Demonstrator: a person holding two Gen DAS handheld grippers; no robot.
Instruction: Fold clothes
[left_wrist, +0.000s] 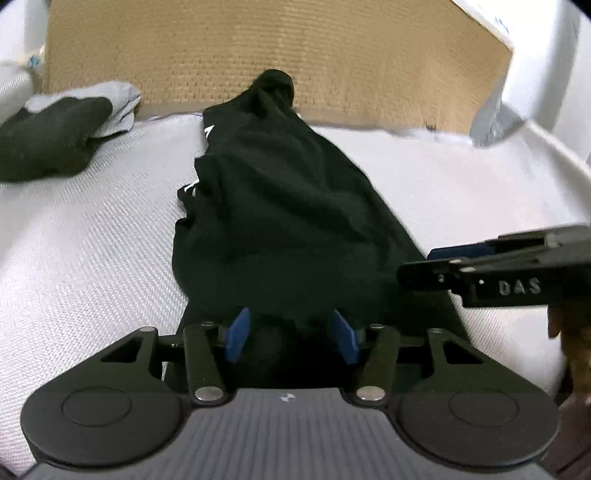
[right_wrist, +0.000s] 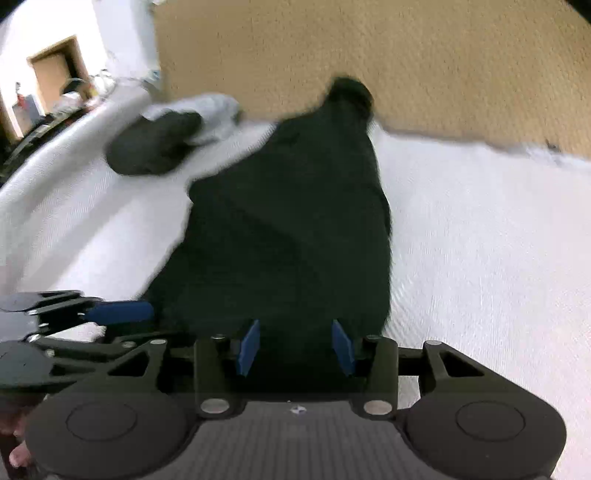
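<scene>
A black garment (left_wrist: 280, 206) lies lengthwise on the white woven bedcover (left_wrist: 92, 251), its narrow far end at 12 o'clock touching the tan headboard (left_wrist: 258, 48); the left gripper (left_wrist: 291, 332) sits at its near edge at 6 o'clock, its 2 blue pads spread wide with cloth between them but not pinched. The right gripper (right_wrist: 295, 345) is likewise wide open over the same near hem, gripping nothing, and in the left view it enters from 3 o'clock; a second dark and grey bundle (left_wrist: 62, 129) rests well apart at 10 o'clock.
</scene>
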